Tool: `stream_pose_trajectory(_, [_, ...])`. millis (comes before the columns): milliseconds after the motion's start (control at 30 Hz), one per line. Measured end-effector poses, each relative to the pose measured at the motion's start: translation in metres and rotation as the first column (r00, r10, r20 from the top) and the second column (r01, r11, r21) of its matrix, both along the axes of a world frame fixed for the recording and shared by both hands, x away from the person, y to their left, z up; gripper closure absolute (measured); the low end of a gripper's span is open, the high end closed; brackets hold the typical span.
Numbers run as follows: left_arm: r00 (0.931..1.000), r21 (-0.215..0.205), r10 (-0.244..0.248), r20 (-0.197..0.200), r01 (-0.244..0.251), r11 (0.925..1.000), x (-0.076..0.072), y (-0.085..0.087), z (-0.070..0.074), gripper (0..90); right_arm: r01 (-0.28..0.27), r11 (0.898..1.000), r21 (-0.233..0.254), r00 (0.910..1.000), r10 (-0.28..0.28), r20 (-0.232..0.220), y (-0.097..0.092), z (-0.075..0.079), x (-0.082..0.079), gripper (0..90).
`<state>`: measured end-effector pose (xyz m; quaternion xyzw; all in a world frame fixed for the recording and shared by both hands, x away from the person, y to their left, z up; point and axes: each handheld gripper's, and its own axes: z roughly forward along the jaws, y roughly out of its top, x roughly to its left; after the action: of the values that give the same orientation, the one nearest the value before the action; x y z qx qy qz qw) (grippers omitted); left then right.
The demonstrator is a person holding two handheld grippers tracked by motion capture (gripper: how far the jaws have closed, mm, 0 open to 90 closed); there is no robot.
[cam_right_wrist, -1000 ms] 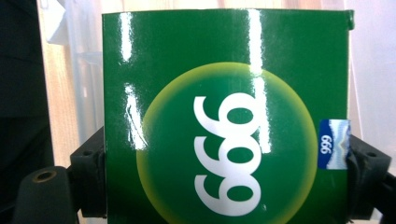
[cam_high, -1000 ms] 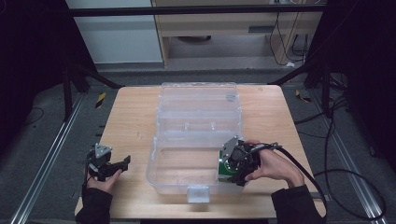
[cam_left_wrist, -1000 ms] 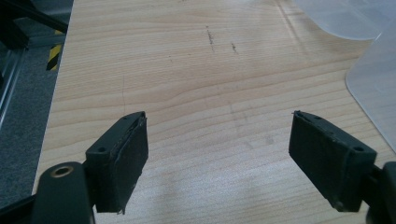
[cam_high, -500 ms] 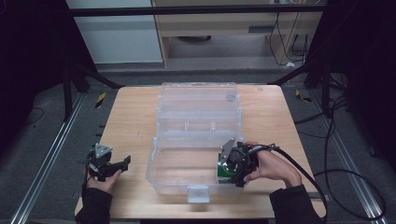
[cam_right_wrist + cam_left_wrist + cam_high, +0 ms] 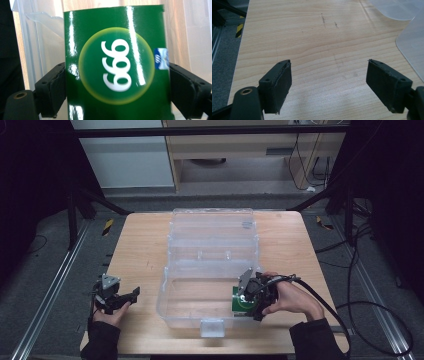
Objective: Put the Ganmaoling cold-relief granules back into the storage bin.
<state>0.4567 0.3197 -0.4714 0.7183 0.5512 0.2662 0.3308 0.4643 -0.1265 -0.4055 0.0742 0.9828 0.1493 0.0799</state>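
A glossy green box with a white "999" in a yellow-rimmed circle sits between my right gripper's jaws, and both pads press its sides. My right gripper is shut on it. From above, the green box is inside the front right corner of a clear plastic container, with my right gripper reaching in over the container's right wall. My left gripper rests open on the table, left of the container. Bare wood lies between the jaws of my left gripper.
The container's clear lid lies open toward the far side of the wooden table. A latch tab sticks out at the container's front. The container's rounded edge is at the right of the left gripper view.
My right gripper has carried the green box a little toward the front and lower into the container. The left gripper has stayed where it was.
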Motion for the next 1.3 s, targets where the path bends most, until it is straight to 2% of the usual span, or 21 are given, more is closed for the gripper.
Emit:
stream_pose_trajectory(67, [1.0000,0.000,0.000,0.000,0.000,1.0000,0.000,0.000,0.000,19.9,0.006,1.000,-0.001,1.0000,-0.006,0.001,-0.002,0.001,0.000,10.9])
stream_pose_trajectory(267, [1.0000,0.002,-0.001,-0.001,0.001,1.0000,0.000,-0.001,0.000,20.0,0.040,0.997,0.066,0.9987,-0.042,0.028,-0.013,0.017,-0.004,10.3])
stream_pose_trajectory(367, [1.0000,0.003,-0.002,0.000,0.002,1.0000,0.000,-0.001,0.000,20.0,0.073,0.991,0.114,0.9950,-0.080,0.059,-0.020,0.024,-0.006,8.9])
stream_pose_trajectory(467, [1.0000,0.005,-0.004,0.000,0.004,1.0000,0.000,-0.001,0.000,20.0,0.123,0.979,0.162,0.9871,-0.138,0.081,-0.027,0.030,-0.007,7.1])
stream_pose_trajectory(533, [1.0000,0.005,-0.004,0.000,0.004,1.0000,0.000,-0.001,0.000,20.1,0.163,0.967,0.195,0.9780,-0.184,0.098,-0.034,0.034,-0.008,6.5])
stream_pose_trajectory(600, [1.0000,0.005,-0.004,0.002,0.004,1.0000,0.000,-0.001,0.000,20.3,0.206,0.947,0.245,0.9660,-0.237,0.104,-0.042,0.037,-0.010,6.3])
stream_pose_trajectory(733, [1.0000,0.006,-0.004,0.004,0.004,1.0000,0.000,-0.001,0.000,20.3,0.280,0.893,0.353,0.9327,-0.340,0.120,-0.061,0.041,-0.015,3.5])
stream_pose_trajectory(767, [1.0000,0.006,-0.004,0.004,0.004,1.0000,0.000,-0.001,0.000,20.3,0.280,0.893,0.353,0.9327,-0.340,0.120,-0.061,0.041,-0.015,3.5])
stream_pose_trajectory(800, [1.0000,0.007,-0.003,0.004,0.003,1.0000,0.000,-0.001,0.000,20.4,0.315,0.863,0.395,0.9111,-0.392,0.129,-0.070,0.041,-0.019,3.1])
stream_pose_trajectory(867, [1.0000,0.008,-0.003,0.004,0.003,1.0000,-0.001,-0.001,0.000,20.3,0.340,0.834,0.435,0.8924,-0.432,0.130,-0.080,0.040,-0.022,2.0])
stream_pose_trajectory(933, [1.0000,0.009,-0.002,0.005,0.002,1.0000,-0.001,-0.001,0.000,20.3,0.373,0.797,0.475,0.8693,-0.479,0.121,-0.089,0.037,-0.025,1.9])
stream_pose_trajectory(1033, [1.0000,0.012,-0.001,0.009,0.001,0.9999,-0.001,-0.001,0.000,20.3,0.422,0.738,0.526,0.8281,-0.550,0.108,-0.103,0.031,-0.028,1.8])
stream_pose_trajectory(1100, [0.9999,0.013,0.000,0.011,0.000,0.9999,-0.001,-0.001,0.000,20.3,0.455,0.690,0.563,0.7978,-0.597,0.087,-0.112,0.025,-0.029,1.8])
stream_pose_trajectory(1133, [0.9999,0.013,0.000,0.013,0.000,0.9999,-0.001,-0.001,0.000,20.3,0.472,0.671,0.571,0.7830,-0.617,0.078,-0.116,0.022,-0.028,1.8])
stream_pose_trajectory(1233, [0.9999,0.013,0.001,0.017,-0.002,0.9999,-0.001,-0.001,0.000,20.4,0.523,0.611,0.594,0.7307,-0.680,0.057,-0.128,0.016,-0.026,1.8])
stream_pose_trajectory(1300, [0.9998,0.012,0.002,0.020,-0.002,0.9999,-0.001,-0.001,0.000,20.4,0.553,0.562,0.615,0.6965,-0.717,0.029,-0.135,0.010,-0.025,1.8])
